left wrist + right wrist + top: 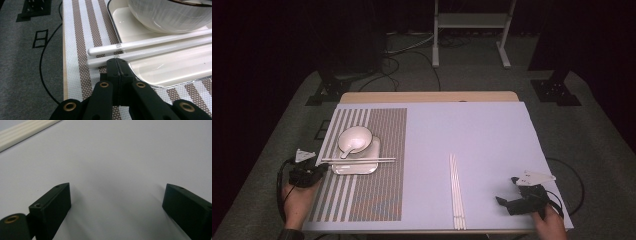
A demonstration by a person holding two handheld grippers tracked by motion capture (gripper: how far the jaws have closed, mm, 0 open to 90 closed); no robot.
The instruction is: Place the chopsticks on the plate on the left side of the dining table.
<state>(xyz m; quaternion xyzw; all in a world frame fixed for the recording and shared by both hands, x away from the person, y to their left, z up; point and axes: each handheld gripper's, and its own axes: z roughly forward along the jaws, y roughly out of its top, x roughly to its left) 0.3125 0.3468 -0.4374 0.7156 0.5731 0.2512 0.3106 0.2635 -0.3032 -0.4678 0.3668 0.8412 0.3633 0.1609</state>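
A white bowl (354, 138) (170, 15) holding a spoon (348, 150) rests on a white rectangular plate (357, 168) (175, 72), which lies on a striped placemat (377, 190). Two white chopsticks (358, 160) (150, 43) lie across the plate's near side, their ends sticking out to the left. My left gripper (321, 171) (119, 62) is shut with nothing between its jaws, its tip just short of the nearer chopstick's end. My right gripper (507, 191) (117, 192) stands open over the bare pale table cover at the front right.
Several spare white chopsticks (456, 190) (22, 131) lie in a row near the table's front middle, left of my right gripper. The table's left edge runs beside my left gripper, with grey carpet and cables (47, 62) below. A white stand (472, 30) is behind the table.
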